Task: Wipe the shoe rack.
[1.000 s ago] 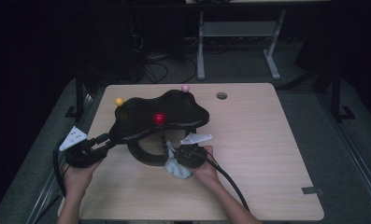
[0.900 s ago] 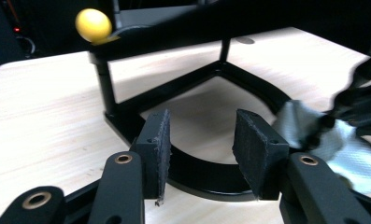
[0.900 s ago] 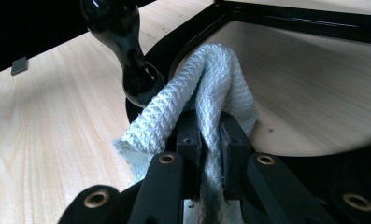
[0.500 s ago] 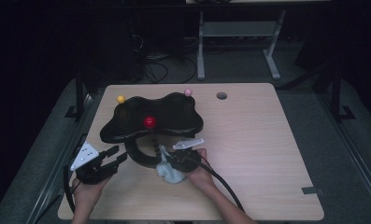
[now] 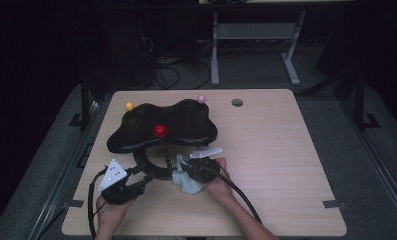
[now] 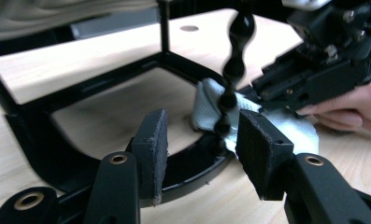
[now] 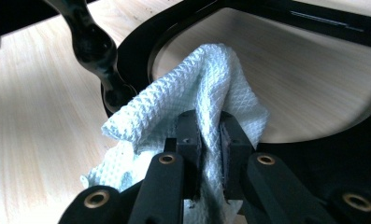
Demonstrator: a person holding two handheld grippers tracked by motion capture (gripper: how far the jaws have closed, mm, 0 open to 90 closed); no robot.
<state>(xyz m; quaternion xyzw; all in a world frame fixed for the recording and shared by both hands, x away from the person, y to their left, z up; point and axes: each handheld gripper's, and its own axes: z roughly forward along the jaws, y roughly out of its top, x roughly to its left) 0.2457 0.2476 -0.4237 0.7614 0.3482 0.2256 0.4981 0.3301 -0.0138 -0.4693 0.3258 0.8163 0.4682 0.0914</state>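
A: Item one, the right gripper?
B: Held near the table's front edge, jaws closed tight on a fold of white waffle-weave cloth. In the right gripper view the cloth bunches up over both pads and lies against the black ring base of the stand.

A: Item two, the left gripper?
B: Jaws about half open and just now widening. The ring base of the stand passes between the pads; neither pad presses on it. In the high view this left gripper sits at the ring's near left side.

A: Item three, the stand itself?
B: A black wavy-edged tray top on a beaded post, with a red ball on the top, a yellow ball and a pink ball at its far rim.

A: Item four, the cloth's place?
B: On the wooden table, touching the ring's near right side, just beside the post's foot.
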